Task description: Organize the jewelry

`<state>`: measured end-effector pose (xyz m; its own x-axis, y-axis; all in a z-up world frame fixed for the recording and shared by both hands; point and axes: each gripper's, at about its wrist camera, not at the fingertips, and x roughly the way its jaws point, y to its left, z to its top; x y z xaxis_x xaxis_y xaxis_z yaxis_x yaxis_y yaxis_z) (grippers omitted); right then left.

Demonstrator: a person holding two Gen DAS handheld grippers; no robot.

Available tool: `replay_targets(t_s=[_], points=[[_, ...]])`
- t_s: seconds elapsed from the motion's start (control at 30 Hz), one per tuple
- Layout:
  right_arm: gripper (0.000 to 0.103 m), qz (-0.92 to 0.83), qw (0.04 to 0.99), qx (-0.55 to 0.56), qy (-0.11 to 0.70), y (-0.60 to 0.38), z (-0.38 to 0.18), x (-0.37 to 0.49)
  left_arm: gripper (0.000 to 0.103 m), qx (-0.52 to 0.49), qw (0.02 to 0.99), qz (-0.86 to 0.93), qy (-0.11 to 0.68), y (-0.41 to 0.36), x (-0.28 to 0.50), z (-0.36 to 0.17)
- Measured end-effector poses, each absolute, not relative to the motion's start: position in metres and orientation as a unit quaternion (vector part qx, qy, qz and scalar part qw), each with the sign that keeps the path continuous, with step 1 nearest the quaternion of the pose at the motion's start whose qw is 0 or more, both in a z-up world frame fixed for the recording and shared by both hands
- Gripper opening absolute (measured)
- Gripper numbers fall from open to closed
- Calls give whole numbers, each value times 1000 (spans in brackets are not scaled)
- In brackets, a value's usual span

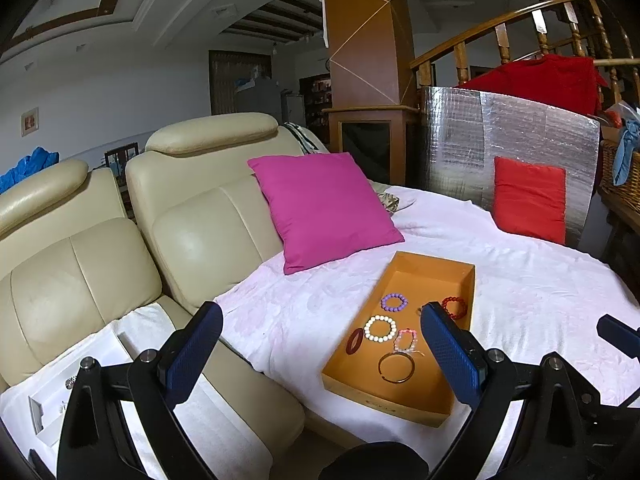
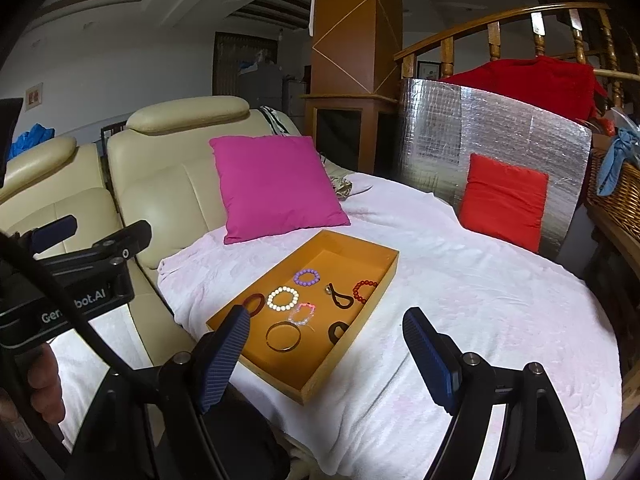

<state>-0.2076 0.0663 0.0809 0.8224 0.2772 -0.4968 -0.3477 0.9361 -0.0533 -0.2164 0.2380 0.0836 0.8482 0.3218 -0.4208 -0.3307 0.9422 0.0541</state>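
An orange tray (image 1: pixel 424 268) (image 2: pixel 312 386) lies on a white-covered table. It holds several bracelets: purple beads (image 1: pixel 394 302) (image 2: pixel 307 277), white beads (image 1: pixel 380 328) (image 2: pixel 283 298), red beads (image 1: pixel 455 306) (image 2: pixel 363 291), a pink clear one (image 1: pixel 405 339) (image 2: pixel 303 313), a brown bangle (image 1: pixel 396 367) (image 2: pixel 283 336), a dark red ring (image 1: pixel 354 341) (image 2: pixel 255 304) and dark loops (image 2: pixel 340 298). My left gripper (image 1: pixel 322 330) is open and empty above the tray's near left. My right gripper (image 2: pixel 326 332) is open and empty above the tray's near end.
A magenta cushion (image 1: pixel 324 208) (image 2: pixel 276 188) leans against the cream sofa (image 1: pixel 192 216). A red cushion (image 1: pixel 530 204) (image 2: pixel 504 200) rests against a silver foil board (image 1: pixel 520 136). A wicker basket (image 2: pixel 612 188) stands at the right. The left gripper body (image 2: pixel 72 280) shows at left.
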Motion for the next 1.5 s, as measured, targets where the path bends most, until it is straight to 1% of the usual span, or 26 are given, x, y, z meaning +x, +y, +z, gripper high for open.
replay_targets(t_s=[0.6, 1.03, 1.3, 1.43, 1.5], points=[[82, 176, 945, -75, 264, 82, 71, -198, 99, -19, 953, 187, 236, 258, -206, 70], [82, 189, 940, -56, 278, 80, 63, -177, 99, -5, 948, 203, 245, 254, -191, 68], [82, 169, 941, -19, 293, 38, 54, -148, 99, 14, 944, 205, 257, 234, -170, 64], [82, 137, 946, -3, 295, -8, 48, -127, 99, 28, 947, 182, 262, 202, -147, 60], [82, 102, 949, 7, 300, -40, 40, -113, 99, 43, 952, 143, 269, 172, -127, 54]])
